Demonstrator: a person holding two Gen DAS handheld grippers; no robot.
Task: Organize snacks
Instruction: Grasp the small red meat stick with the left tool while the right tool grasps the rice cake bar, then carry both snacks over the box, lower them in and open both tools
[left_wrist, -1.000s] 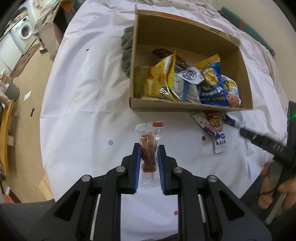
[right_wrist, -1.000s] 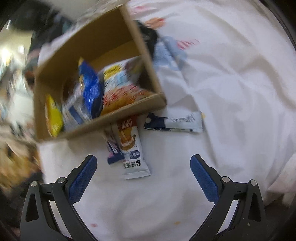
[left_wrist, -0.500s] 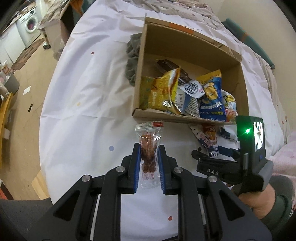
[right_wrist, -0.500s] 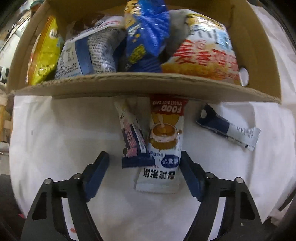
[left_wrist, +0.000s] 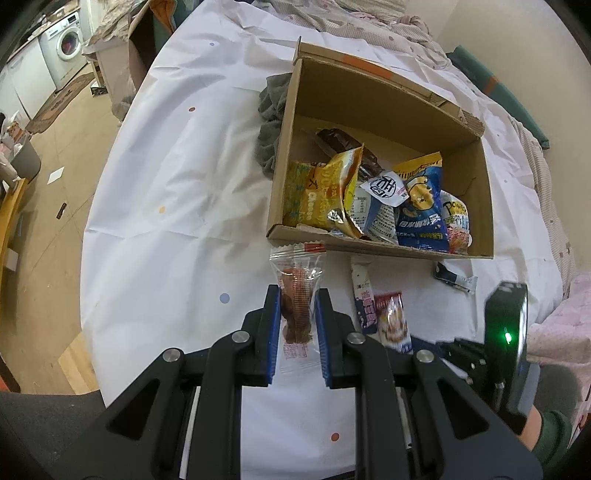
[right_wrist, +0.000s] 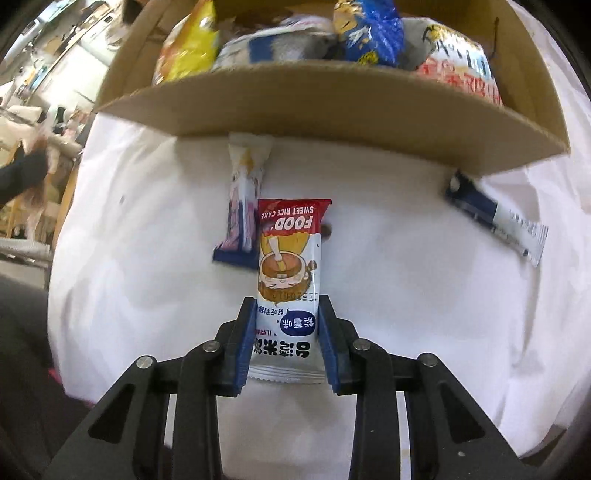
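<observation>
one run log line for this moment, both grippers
left gripper: shut on clear snack packet | right gripper: closing around rice cake packet | box: part filled

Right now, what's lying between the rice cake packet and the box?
Mostly bare white cloth in the right wrist view; a pink and blue bar lies alongside the rice cake packet, reaching the box.

both wrist views look steeply down—right nearer—sharing the cardboard box (left_wrist: 380, 251) (right_wrist: 325, 107) (front wall).
</observation>
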